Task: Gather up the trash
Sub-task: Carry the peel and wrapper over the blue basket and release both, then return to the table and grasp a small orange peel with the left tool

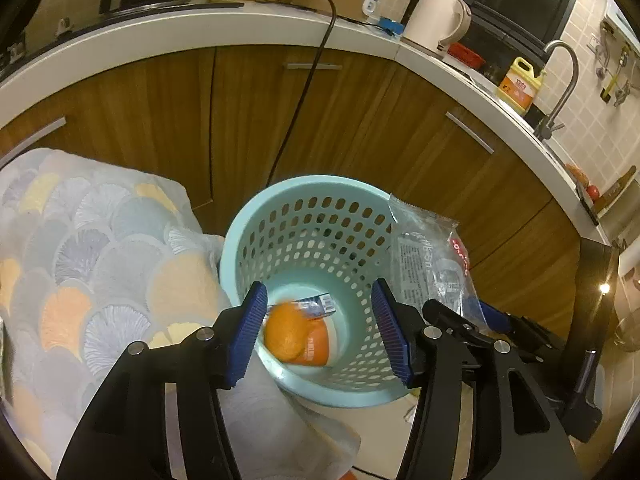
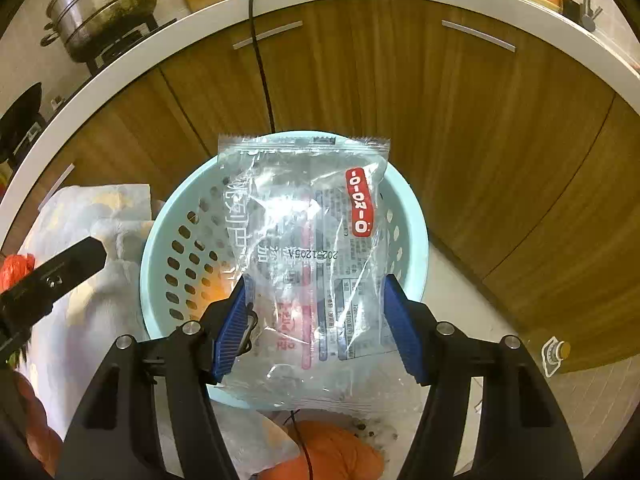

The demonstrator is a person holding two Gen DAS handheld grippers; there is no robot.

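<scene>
A: Where's the clear snack wrapper (image 2: 308, 256)?

B: Mid-frame, grasped between the right gripper (image 2: 316, 328) pads, over the light-blue perforated basket (image 2: 160, 240).

A: And the left gripper (image 1: 320, 328)?

B: Spread apart, gripping nothing (orange peel (image 1: 284, 334) lies on the basket floor, lower centre).

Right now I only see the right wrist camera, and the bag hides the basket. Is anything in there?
Observer: Yes, an orange, a bit blurred, is low inside the basket.
Operator: Anything else?
Observer: A packet lies at the bottom, right by the orange.
Operator: Is the left gripper holding something?
Observer: No. The left gripper hangs over the basket, jaws open and empty.
</scene>
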